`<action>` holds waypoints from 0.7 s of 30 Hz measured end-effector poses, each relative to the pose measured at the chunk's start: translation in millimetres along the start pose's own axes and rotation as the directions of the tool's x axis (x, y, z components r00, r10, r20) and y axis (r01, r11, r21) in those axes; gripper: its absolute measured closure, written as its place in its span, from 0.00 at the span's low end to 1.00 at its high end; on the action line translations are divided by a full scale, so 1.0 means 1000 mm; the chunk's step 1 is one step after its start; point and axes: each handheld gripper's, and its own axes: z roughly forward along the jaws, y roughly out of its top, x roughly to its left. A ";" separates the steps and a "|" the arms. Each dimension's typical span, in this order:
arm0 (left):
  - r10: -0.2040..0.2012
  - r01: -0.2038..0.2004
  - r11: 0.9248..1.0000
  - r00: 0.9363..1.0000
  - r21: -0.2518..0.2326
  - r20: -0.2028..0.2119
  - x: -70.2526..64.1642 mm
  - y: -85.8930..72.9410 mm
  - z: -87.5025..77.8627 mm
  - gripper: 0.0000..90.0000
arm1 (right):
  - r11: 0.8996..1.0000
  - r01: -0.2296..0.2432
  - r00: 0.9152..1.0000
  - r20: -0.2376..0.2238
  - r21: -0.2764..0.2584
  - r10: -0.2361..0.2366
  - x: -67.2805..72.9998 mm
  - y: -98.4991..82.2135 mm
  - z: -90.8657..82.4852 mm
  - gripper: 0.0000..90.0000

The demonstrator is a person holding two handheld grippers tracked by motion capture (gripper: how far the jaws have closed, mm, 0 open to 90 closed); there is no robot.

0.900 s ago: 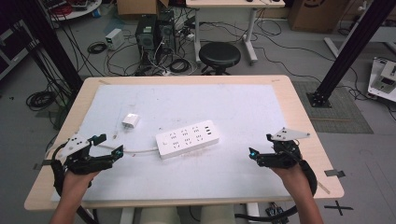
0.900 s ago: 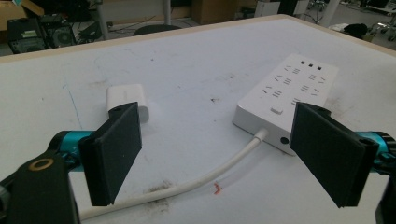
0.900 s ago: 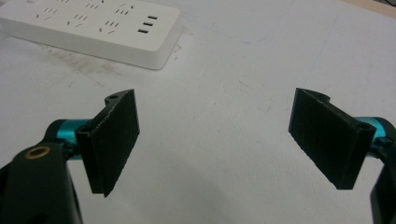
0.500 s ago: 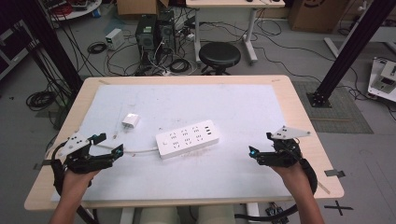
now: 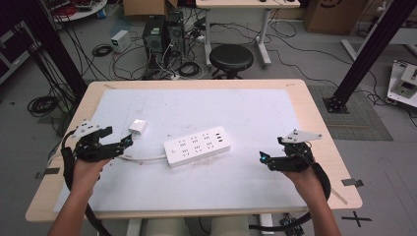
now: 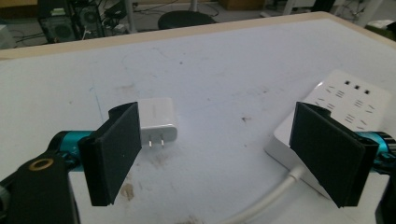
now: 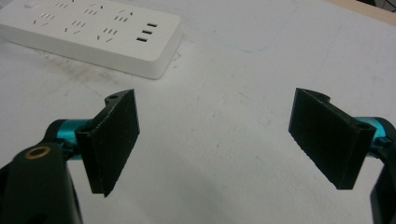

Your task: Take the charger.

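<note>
While hovering over the white mat (image 5: 255,123), left gripper (image 5: 129,141) at nine o'clock of the table (image 5: 314,105), jaws spread wide, nothing between the pads. Right gripper (image 5: 263,158) at four o'clock, jaws likewise wide apart and empty, aimed toward the middle. White power strip (image 5: 197,146) flat near the centre, lying aslant, its USB end toward two o'clock and its cable (image 5: 142,158) running off toward nine o'clock, close under the left gripper's tips. Small white charger (image 5: 138,127) on the mat at about ten o'clock of the strip, well apart from it, just beyond the left gripper. Seen along the left gripper's own jaws: charger (image 6: 159,120) lying with two prongs toward the camera, beside the left-hand pad; strip (image 6: 345,102) behind the right-hand pad, cable (image 6: 266,200) passing low between them, untouched. Seen along the right gripper's jaws: bare mat (image 7: 219,121) in the gap, strip (image 7: 93,32) at eleven o'clock, apart from both pads.
</note>
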 end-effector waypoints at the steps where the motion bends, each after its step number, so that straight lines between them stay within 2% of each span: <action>1: -0.004 0.004 1.000 1.000 0.005 -0.002 0.001 0.002 0.003 0.19 | 1.000 -0.002 1.000 0.000 0.001 0.002 0.000 0.000 0.001 0.18; 3: -0.008 0.008 1.000 1.000 0.021 -0.007 0.003 0.006 0.009 0.19 | 1.000 0.009 1.000 -0.003 0.003 -0.009 -0.001 0.001 0.004 0.18; 9: -0.010 0.011 1.000 1.000 0.028 -0.024 0.006 0.016 0.025 0.19 | 1.000 -0.004 1.000 0.002 0.005 0.004 -0.002 0.002 0.008 0.18; 13: -0.029 0.032 0.998 0.998 0.051 -0.050 0.009 0.016 0.038 0.19 | 1.000 -0.005 1.000 0.002 0.007 0.005 -0.003 0.003 0.009 0.18; 16: -0.040 0.042 0.997 0.999 0.059 -0.035 0.013 0.015 0.047 0.19 | 1.000 -0.006 1.000 0.003 0.010 0.006 -0.004 0.004 0.009 0.18; 19: -0.029 0.034 0.996 0.998 0.088 -0.053 0.014 0.020 0.053 0.19 | 1.000 -0.004 1.000 0.003 0.009 0.004 -0.006 0.005 0.010 0.18; 21: -0.028 0.032 0.997 0.998 0.072 -0.054 0.012 0.028 0.053 0.19 | 1.000 -0.011 1.000 0.005 0.011 0.011 -0.006 0.006 0.009 0.18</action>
